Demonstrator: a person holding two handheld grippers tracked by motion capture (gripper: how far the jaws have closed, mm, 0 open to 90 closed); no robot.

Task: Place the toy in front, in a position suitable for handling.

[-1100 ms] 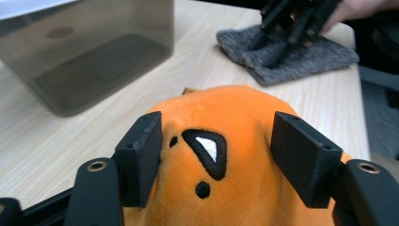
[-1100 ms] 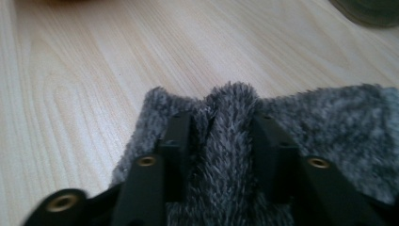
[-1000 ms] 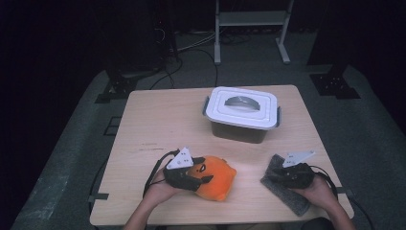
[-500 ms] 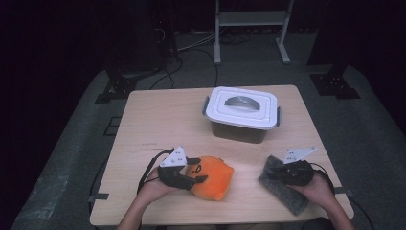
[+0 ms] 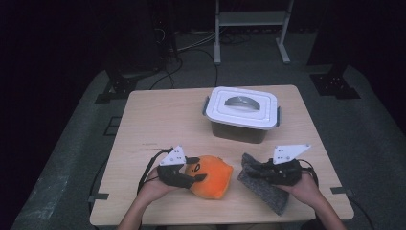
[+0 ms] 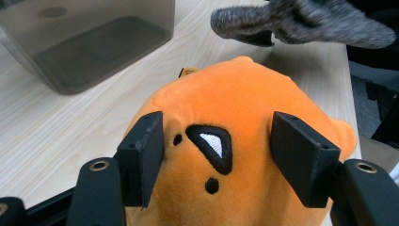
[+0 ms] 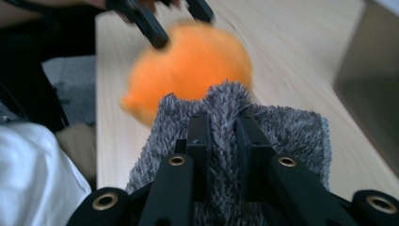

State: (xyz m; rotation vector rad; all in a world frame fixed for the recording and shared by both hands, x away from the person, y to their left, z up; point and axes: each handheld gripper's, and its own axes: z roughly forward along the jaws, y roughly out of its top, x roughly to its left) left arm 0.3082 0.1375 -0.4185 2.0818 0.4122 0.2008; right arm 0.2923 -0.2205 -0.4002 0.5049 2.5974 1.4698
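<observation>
Left gripper (image 6: 216,160) wide open astride orange plush (image 6: 244,122); right gripper (image 7: 221,127) clamped on grey cloth (image 7: 282,136).

High view overhead; claw views close; all share orange plush (image 5: 213,175).

Plenty of bare bench (image 5: 158,120) on the left and across the whole far-left corner, nothing there to bump. The big obstacle is the lidded box (image 5: 241,114), sitting right of centre toward the far edge; there's a strip of bare wood to its right, and a wider one on its near side. Near edge is crowded: the orange plush (image 5: 213,175) and the grey cloth (image 5: 261,188) sit close with just a narrow gap between them. Left hand-held gripper (image 5: 194,168) has its jaws spread around the plush; right hand-held gripper (image 5: 256,168) is pinched on the cloth.
</observation>
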